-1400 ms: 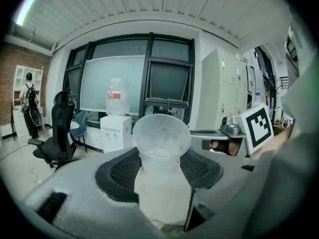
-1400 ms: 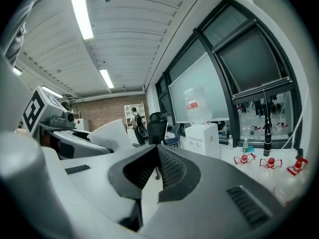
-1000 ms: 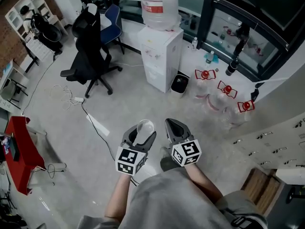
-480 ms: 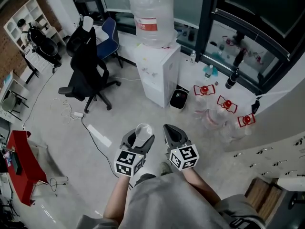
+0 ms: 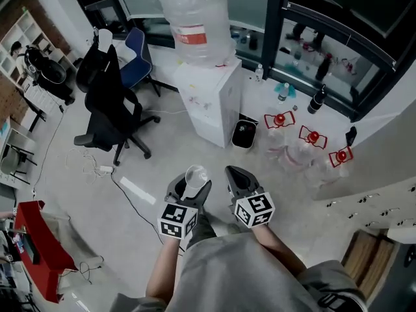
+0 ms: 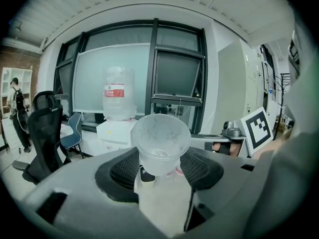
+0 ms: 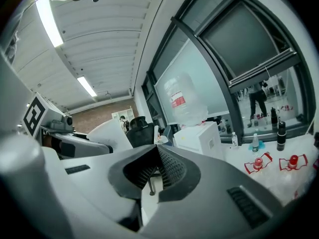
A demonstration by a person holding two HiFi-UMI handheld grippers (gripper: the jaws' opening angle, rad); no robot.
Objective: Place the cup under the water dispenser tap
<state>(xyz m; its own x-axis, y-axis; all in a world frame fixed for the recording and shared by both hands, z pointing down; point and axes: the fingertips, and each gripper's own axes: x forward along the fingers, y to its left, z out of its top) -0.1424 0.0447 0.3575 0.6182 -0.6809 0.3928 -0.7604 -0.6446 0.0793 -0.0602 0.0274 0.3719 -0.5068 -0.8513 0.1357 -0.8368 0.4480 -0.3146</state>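
Note:
A translucent plastic cup [image 5: 195,175] stands upright between the jaws of my left gripper [image 5: 190,187], which is shut on its lower part. In the left gripper view the cup [image 6: 160,143] fills the centre, mouth up, pinched by the black pads of the left gripper [image 6: 159,167]. My right gripper [image 5: 238,176] is beside it, shut and holding nothing; in its own view the right gripper [image 7: 157,156] has its tips together. The white water dispenser [image 5: 211,99] with a large bottle [image 5: 193,21] on top stands ahead across the floor, also visible as the dispenser [image 6: 117,131] and the dispenser [image 7: 202,136]. Its tap is not visible.
A black office chair [image 5: 110,106] and a blue chair [image 5: 135,47] stand left of the dispenser. A black bin [image 5: 244,132] sits at its right, then empty bottles with red caps [image 5: 305,142]. A cable and white power strip [image 5: 138,190] lie on the floor at left.
The whole view has moved forward: the dispenser and chairs are nearer. Both grippers keep their pose, the cup still in the left one.

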